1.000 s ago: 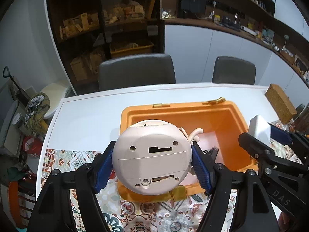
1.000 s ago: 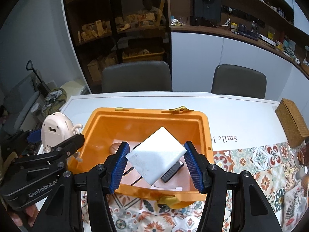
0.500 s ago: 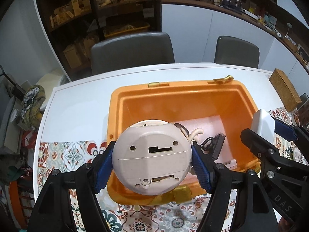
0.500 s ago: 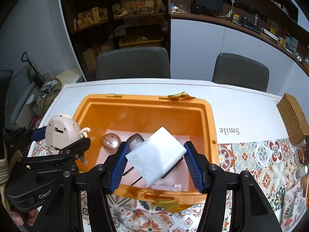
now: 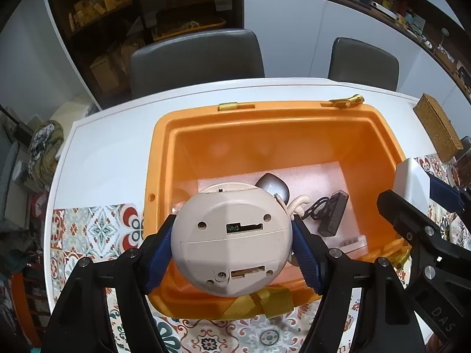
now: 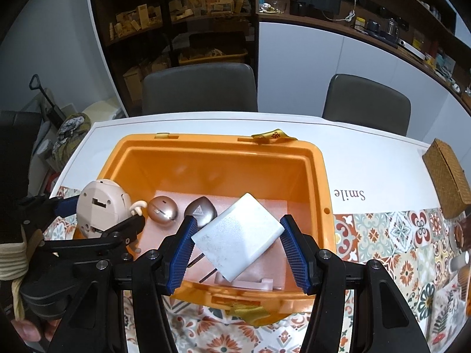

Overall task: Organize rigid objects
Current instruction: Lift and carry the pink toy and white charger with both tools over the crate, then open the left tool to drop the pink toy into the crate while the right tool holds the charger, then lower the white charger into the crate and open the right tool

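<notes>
The left tongs (image 5: 232, 242) are closed on a round beige toy (image 5: 231, 239), its flat underside with screw holes and slots facing the camera and both blue pads (image 5: 306, 260) pressed against its sides. The toy hangs over the near left part of the orange bin (image 5: 160, 158), above the rim; a small beige arm sticks out from its right side.

The right tongs (image 6: 237, 239) are closed on a white square block (image 6: 238, 235), turned corner-up like a diamond, its left and right corners touching the blue pads (image 6: 181, 250). It is held over the near middle of the bin, above the contents.

The bin stands on the white desk (image 5: 112, 147), its near edge over a patterned tile mat (image 6: 391, 235); yellow straps (image 5: 265, 300) hang at its front and back rims. On its pinkish floor lie a round rose-gold gadget (image 6: 162, 211) and a grey teardrop-shaped gadget (image 6: 200, 211) side by side at the left, and — seen from the left wrist — a black rectangular device (image 5: 332, 214) with a black cord toward the right. A pale tray-like piece (image 6: 250, 282) sits at the near wall.

A woven brown box (image 6: 447, 179) rests on the desk well to the right of the bin, and the word "Smile" (image 6: 350, 195) is printed upside down on the desk between them. Two grey chairs (image 6: 200, 88) stand behind the desk.
</notes>
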Demonstrator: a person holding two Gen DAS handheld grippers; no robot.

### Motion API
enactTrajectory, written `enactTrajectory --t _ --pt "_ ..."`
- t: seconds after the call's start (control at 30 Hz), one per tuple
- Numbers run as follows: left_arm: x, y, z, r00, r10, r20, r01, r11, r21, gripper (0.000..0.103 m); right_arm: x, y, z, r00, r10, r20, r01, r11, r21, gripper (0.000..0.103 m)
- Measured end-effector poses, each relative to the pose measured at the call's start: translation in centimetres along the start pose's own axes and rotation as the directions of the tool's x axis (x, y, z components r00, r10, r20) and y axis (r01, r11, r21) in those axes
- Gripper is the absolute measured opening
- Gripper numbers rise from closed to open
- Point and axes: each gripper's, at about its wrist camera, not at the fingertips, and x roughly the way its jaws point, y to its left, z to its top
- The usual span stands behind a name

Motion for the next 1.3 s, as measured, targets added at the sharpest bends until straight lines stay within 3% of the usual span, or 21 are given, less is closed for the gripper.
enactTrajectory --t 0.17,0.37,0.67,1.3 --pt "0.8 0.0 -0.1 1.000 -0.005 -0.030 0.005 1.000 -0.005 0.074 0.0 0.0 0.0 1.000 -0.001 0.000 0.001 1.000 0.001 0.058" --pt "0.1 -0.3 -0.1 1.000 0.016 -0.003 -0.016 1.000 0.004 0.079 -0.1 0.0 0.0 1.000 -0.005 0.002 0.005 1.000 0.004 0.058" --pt "-2.9 0.8 -0.8 0.985 0.155 0.079 -0.155 0.988 -0.005 0.097 -0.4 -0.2 0.0 1.000 0.016 0.006 -0.017 1.000 0.016 0.058" --pt "-4.1 4.6 -2.9 0.978 0.195 0.079 -0.187 0.977 -0.102 0.098 1.4 3.4 0.0 0.997 0.064 -0.031 -0.065 0.997 -0.040 0.058"
